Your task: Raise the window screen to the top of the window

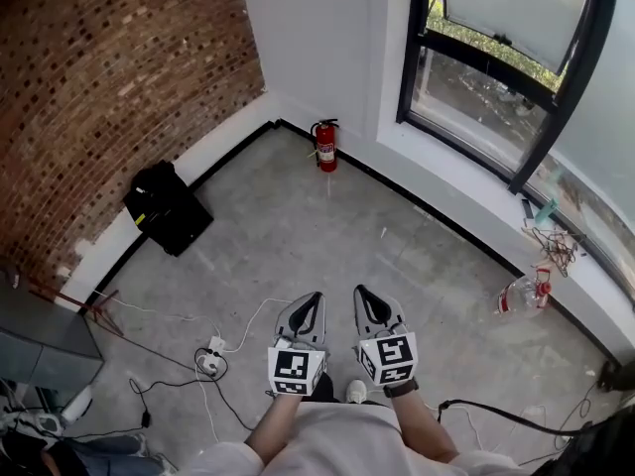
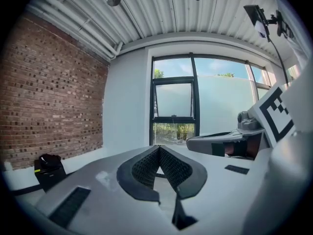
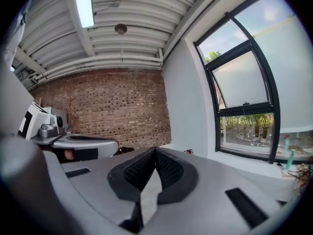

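A black-framed window (image 1: 501, 67) is set in the white wall at the upper right of the head view. Its pale screen panel (image 1: 511, 8) fills the upper part, and a clear pane (image 1: 466, 97) with greenery behind lies below it. The same window (image 2: 173, 109) shows far ahead in the left gripper view, the screen (image 2: 173, 99) in its middle part. In the right gripper view the window (image 3: 242, 106) is at the right. My left gripper (image 1: 306, 305) and right gripper (image 1: 365, 297) are side by side low in the picture, well short of the window, both shut and empty.
A red fire extinguisher (image 1: 325, 147) stands by the wall left of the window. A black bag (image 1: 167, 206) sits against the brick wall (image 1: 109, 77). Cables and a power strip (image 1: 211, 357) lie on the concrete floor. On the sill (image 1: 595, 276) are a plastic bottle (image 1: 523, 296) and tangled wires (image 1: 558, 248).
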Tool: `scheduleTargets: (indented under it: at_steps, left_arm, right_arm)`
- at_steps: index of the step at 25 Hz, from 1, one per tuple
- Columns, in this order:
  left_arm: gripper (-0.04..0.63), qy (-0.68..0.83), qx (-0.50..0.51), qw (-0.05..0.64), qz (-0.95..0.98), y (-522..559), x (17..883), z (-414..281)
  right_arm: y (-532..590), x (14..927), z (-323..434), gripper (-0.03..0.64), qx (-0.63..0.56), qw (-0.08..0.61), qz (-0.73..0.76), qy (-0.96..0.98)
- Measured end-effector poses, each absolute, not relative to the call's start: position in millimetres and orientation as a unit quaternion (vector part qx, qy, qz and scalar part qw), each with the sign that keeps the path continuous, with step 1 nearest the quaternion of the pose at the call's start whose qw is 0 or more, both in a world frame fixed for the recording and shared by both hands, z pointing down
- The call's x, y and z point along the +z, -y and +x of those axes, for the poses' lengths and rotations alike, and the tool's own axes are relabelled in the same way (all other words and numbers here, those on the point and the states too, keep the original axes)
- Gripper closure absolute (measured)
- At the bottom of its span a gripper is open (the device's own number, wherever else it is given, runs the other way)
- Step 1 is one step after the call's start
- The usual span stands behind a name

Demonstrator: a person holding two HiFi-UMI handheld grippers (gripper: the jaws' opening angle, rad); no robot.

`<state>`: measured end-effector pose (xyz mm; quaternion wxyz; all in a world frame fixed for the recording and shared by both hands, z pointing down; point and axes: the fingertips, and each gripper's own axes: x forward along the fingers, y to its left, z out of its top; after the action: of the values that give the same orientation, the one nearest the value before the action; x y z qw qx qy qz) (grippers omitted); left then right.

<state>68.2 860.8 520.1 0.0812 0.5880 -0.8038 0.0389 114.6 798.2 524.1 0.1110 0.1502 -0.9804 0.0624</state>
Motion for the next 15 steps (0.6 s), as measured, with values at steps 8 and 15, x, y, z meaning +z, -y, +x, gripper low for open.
scheduleTargets:
  at_steps: [8,15]
  left_arm:
    - [0.594,0.767,0.029,0.050,0.639,-741,517,-36]
    - [0.594,0.717,0.016,0.039,0.696,-660,509,-86]
  right_arm:
    - [-700,535,11,0.618,0.041,0.125,0.204,0.970]
    - [-600,507,-15,0.618,-0.012,0.104,0.401,0.910]
